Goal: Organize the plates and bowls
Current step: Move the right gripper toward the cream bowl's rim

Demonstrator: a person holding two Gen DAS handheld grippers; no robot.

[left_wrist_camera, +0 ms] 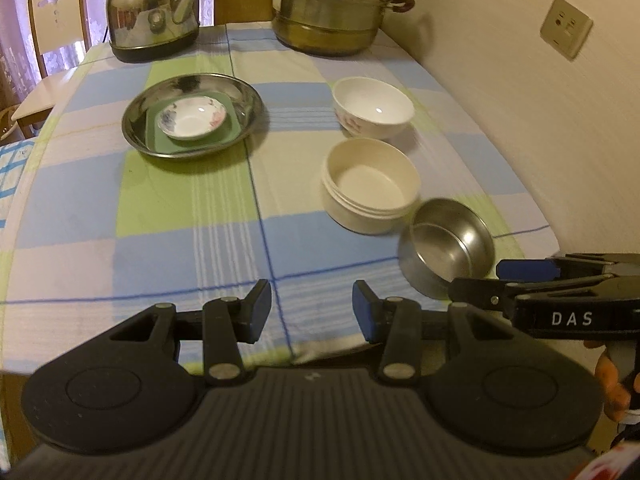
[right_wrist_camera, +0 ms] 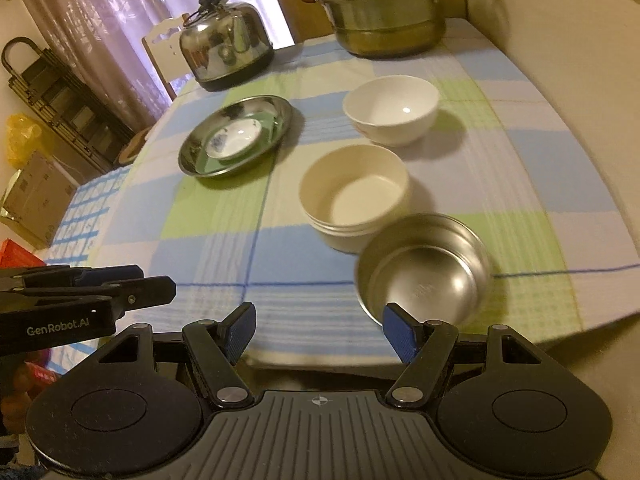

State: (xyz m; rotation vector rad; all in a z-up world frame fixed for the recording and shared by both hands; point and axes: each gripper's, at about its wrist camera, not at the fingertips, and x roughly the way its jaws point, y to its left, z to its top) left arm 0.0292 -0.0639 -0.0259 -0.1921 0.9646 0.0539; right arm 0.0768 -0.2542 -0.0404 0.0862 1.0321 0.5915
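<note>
A round steel plate (left_wrist_camera: 136, 128) (right_wrist_camera: 276, 110) on the checked tablecloth holds a green square plate (left_wrist_camera: 154, 138) with a small flowered saucer (left_wrist_camera: 192, 118) (right_wrist_camera: 234, 138) on top. To the right stand a white flowered bowl (left_wrist_camera: 374, 106) (right_wrist_camera: 390, 110), a cream bowl (left_wrist_camera: 370, 184) (right_wrist_camera: 354, 194) and a small steel bowl (left_wrist_camera: 444, 246) (right_wrist_camera: 424, 270). My left gripper (left_wrist_camera: 312, 310) is open and empty above the table's near edge. My right gripper (right_wrist_camera: 318, 330) is open and empty, its right finger just in front of the steel bowl.
A steel kettle (left_wrist_camera: 154, 10) (right_wrist_camera: 226, 46) and a stacked steel steamer pot (left_wrist_camera: 332, 4) (right_wrist_camera: 386, 8) stand at the table's far end. A wall (left_wrist_camera: 540, 120) runs along the right side. A chair (left_wrist_camera: 52, 40) stands at the far left.
</note>
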